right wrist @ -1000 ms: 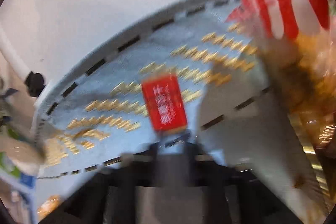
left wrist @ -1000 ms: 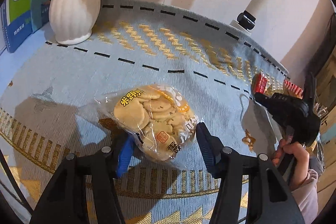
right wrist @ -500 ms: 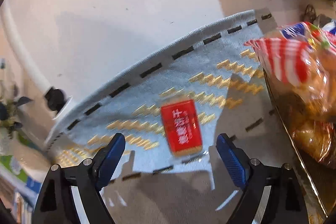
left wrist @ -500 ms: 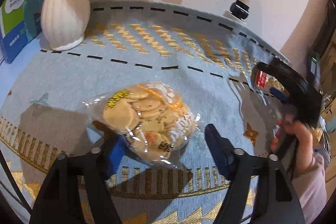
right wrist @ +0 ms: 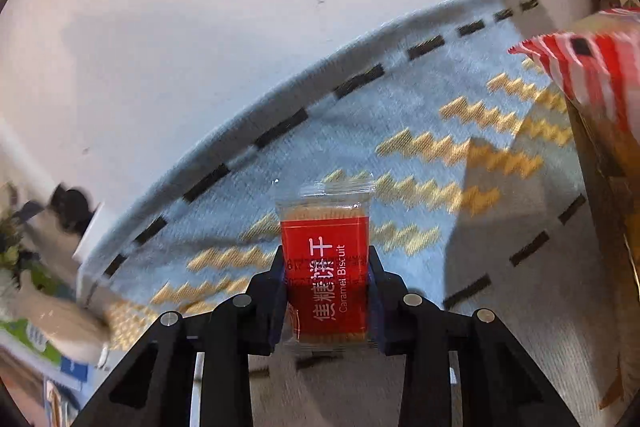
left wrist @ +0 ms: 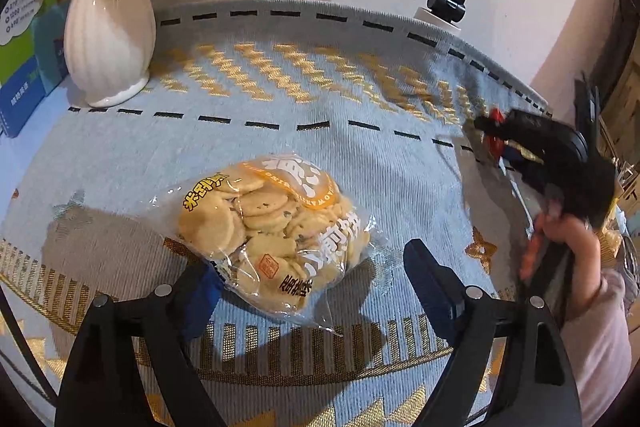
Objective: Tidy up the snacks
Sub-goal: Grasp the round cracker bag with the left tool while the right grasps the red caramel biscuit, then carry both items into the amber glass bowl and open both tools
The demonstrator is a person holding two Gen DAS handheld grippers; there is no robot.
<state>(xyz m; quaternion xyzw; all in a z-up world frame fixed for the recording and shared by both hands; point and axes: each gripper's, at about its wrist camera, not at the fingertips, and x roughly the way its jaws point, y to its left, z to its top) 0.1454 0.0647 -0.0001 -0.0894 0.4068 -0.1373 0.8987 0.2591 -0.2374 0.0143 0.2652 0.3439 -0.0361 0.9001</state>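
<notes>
Since a second ago the right hand-held gripper (right wrist: 326, 301) has brought its jaws in around the small red caramel-biscuit packet in clear wrap (right wrist: 325, 269), and they are closing now, pads against its two sides, so it is pinched upright and ready to be carried off the blue cloth with gold zigzag weave covering the tabletop (right wrist: 400, 131). Meanwhile the left hand-held gripper (left wrist: 316, 289) has let go: its jaws are opening, and the clear plastic bag of round pale crackers (left wrist: 272, 231) lies flat on the cloth between the blue pads (left wrist: 430, 287), no longer squeezed. Farther off stand a ribbed white ceramic vase (left wrist: 108, 39) and a green and blue box (left wrist: 30, 27), cut by the frame. At right a red-and-white striped snack bag (right wrist: 588, 71) is blurred and half out of view; what holds it I cannot tell.
</notes>
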